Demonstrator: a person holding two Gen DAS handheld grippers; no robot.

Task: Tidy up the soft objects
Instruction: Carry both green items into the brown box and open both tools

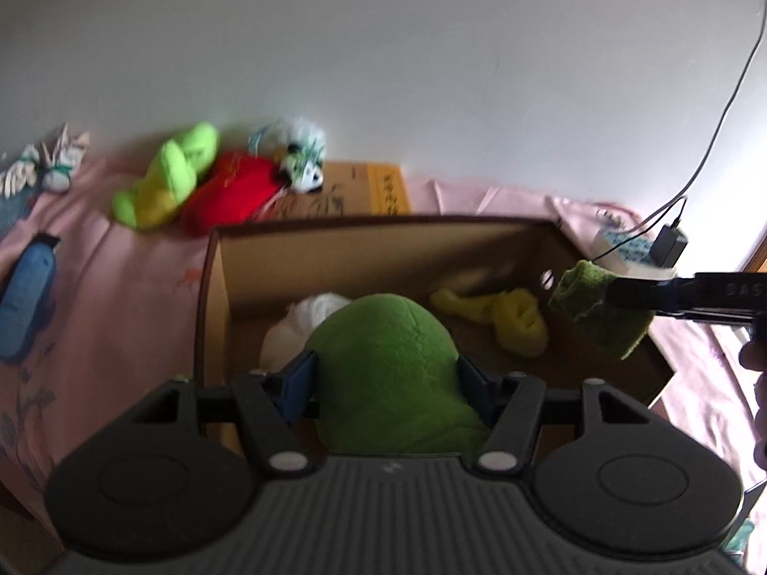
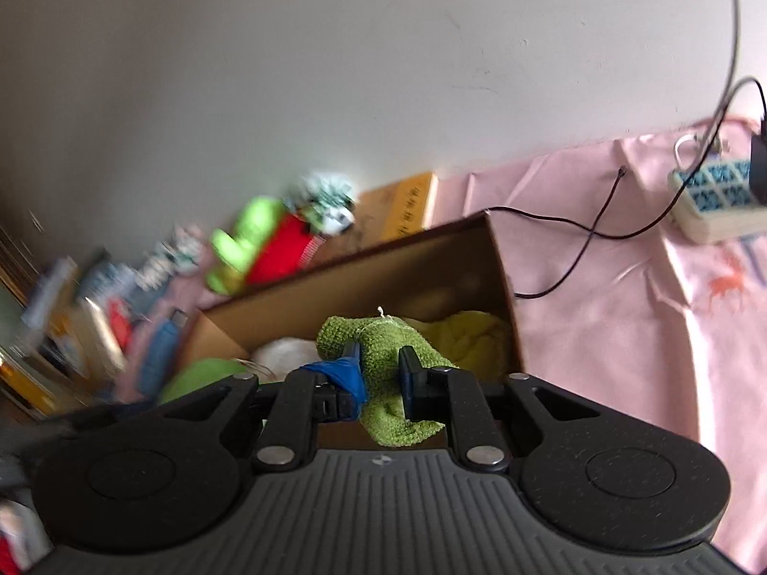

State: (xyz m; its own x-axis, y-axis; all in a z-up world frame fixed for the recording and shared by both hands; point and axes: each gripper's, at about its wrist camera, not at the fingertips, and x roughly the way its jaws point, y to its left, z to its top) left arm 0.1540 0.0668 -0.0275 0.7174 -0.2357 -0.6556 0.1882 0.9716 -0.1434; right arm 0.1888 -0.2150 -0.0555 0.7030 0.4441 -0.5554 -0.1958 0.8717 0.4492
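Note:
An open cardboard box [image 1: 335, 249] sits on the pink bed sheet [image 1: 120, 287]. Inside it lie a white soft item [image 1: 307, 316] and a yellow cloth [image 1: 513, 316]. My left gripper [image 1: 386, 378] is shut on a rounded green plush [image 1: 383, 359], held over the box's near side. From the right, my right gripper [image 1: 611, 292] reaches over the box's right wall, shut on a green knitted cloth [image 1: 594, 321]. In the right wrist view the right gripper [image 2: 381, 359] pinches that green knitted cloth [image 2: 388, 402] above the box [image 2: 383, 282], with the yellow cloth [image 2: 474, 335] beyond it.
Against the wall behind the box lie a lime-and-yellow plush [image 1: 163, 177], a red plush [image 1: 230, 191], a small panda toy [image 1: 307, 167] and a flat brown carton [image 1: 364, 187]. A blue object [image 1: 24, 302] lies left. A power strip [image 2: 714, 201] with cables sits right.

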